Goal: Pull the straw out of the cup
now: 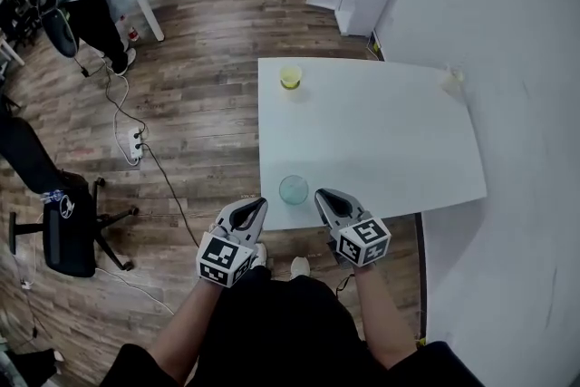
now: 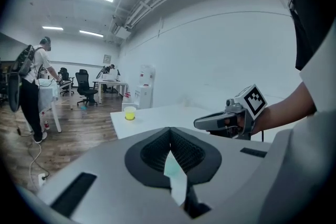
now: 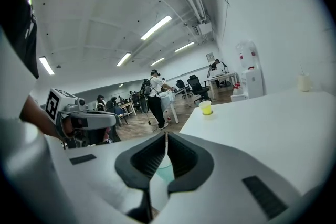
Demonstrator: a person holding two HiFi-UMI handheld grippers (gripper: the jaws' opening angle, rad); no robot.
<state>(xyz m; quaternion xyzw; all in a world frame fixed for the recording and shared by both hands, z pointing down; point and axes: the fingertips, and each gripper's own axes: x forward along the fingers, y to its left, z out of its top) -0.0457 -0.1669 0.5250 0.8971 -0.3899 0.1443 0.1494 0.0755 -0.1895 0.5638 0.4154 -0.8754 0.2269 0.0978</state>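
Presently the left gripper and right gripper are held clenched, empty, flanking the cup at the table edge; no straw is discernible. The cup could be knocked off if nudged carelessly.

White surface: clear greenish cup at near edge, yellow cup at far left corner, small pale object at far right
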